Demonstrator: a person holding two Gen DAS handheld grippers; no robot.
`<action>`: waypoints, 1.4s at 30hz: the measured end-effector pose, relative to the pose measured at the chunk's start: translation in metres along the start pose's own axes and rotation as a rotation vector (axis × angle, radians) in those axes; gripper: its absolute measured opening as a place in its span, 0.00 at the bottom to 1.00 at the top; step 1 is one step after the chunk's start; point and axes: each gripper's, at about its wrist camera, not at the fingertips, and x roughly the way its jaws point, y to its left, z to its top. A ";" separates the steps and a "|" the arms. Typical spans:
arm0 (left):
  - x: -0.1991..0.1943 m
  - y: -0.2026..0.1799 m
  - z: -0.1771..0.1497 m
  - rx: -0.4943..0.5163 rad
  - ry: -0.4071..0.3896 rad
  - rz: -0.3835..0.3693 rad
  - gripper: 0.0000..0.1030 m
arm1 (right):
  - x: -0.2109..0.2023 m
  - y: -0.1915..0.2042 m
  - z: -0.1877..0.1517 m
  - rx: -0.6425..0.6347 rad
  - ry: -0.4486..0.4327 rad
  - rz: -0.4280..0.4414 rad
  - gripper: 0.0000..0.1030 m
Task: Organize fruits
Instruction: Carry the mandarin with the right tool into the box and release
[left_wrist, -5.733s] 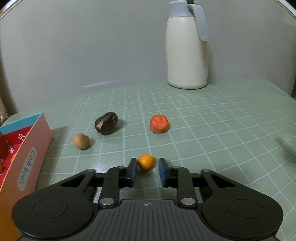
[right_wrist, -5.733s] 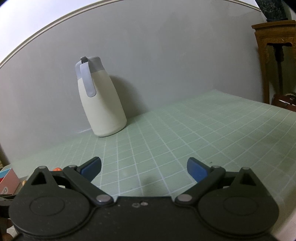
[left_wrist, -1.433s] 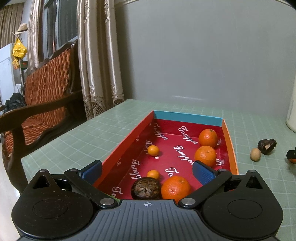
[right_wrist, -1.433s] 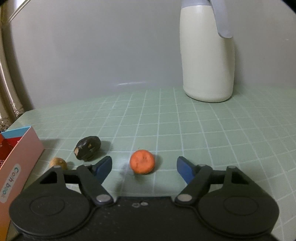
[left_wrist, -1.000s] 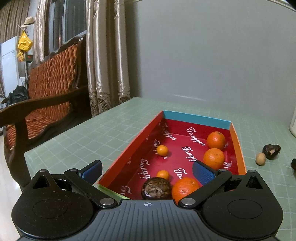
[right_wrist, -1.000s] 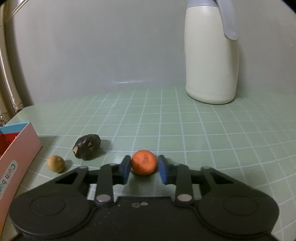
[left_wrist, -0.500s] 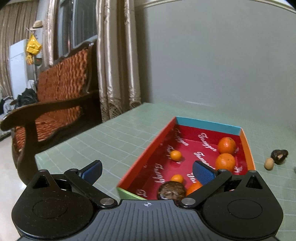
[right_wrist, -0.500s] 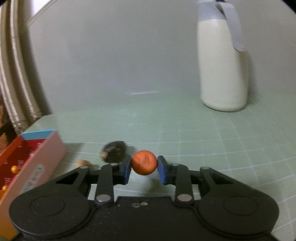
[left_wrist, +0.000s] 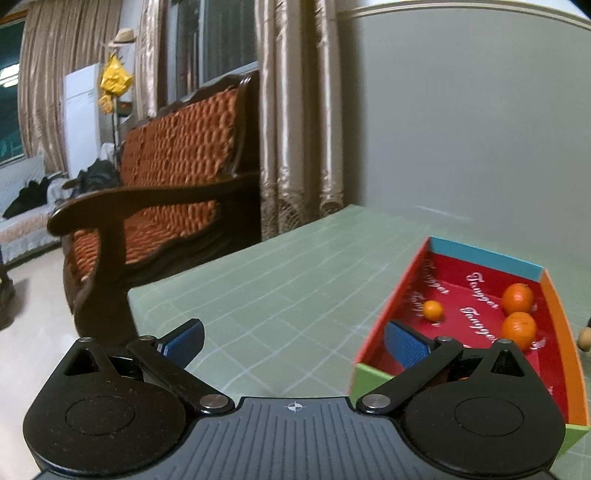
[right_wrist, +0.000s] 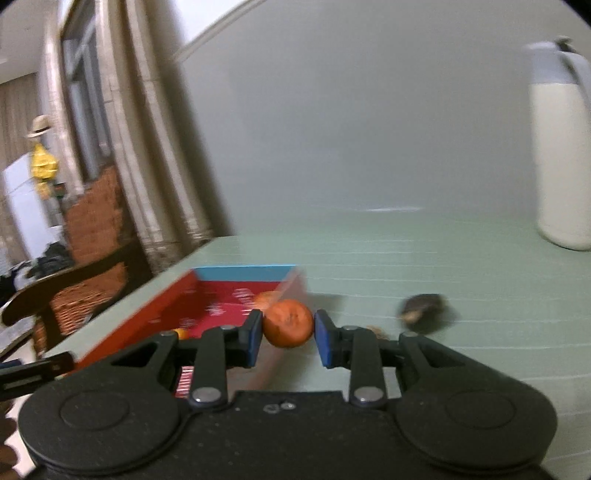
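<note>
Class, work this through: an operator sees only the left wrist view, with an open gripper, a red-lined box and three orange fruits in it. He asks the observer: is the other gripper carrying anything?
Observer: Yes. The right gripper is shut on a reddish-orange fruit.
Operator: Is it anywhere near my box?
Observer: In the right wrist view the fruit shows in front of the box, at its near right wall.
Operator: What else is out on the table?
Observer: A dark wrinkled fruit lies on the green tablecloth, right of the box.
Operator: Anything beyond that?
Observer: A cream jug stands far right, by the wall.
</note>
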 end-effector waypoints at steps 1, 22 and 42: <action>0.002 0.003 0.000 -0.008 0.007 0.003 1.00 | 0.000 0.006 -0.001 -0.010 0.002 0.018 0.28; -0.001 0.016 -0.005 -0.023 0.010 0.013 1.00 | 0.001 0.050 -0.016 -0.093 0.050 0.145 0.36; -0.016 -0.018 -0.005 0.045 -0.038 -0.045 1.00 | -0.025 -0.002 -0.013 -0.029 -0.014 -0.066 0.90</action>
